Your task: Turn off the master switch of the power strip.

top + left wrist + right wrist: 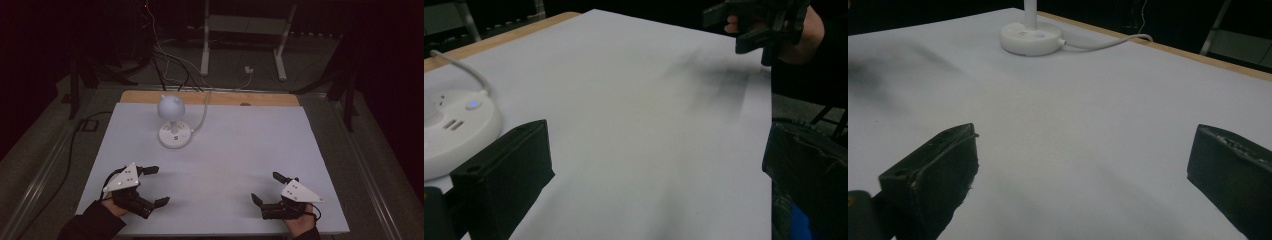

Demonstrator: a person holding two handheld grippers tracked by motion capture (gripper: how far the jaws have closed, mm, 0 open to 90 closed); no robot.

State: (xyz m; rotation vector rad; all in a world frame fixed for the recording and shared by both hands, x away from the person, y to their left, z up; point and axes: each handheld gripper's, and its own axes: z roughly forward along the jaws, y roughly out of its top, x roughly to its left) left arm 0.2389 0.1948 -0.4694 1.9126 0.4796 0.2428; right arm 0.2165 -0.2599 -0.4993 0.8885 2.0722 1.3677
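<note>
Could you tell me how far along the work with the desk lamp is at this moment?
Nothing looks done: the white lamp stands untouched at the far side of the table, its cable trailing off the back. Nothing is in hand; the left gripper and right gripper rest open near the front edge. The whole reach remains.

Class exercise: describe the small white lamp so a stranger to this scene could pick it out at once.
Start at the white table with the wooden far edge. Toward its far left stands the lamp: a round white base with a thin stem and a ball-shaped head. Nothing else there trails a white cord.
</note>
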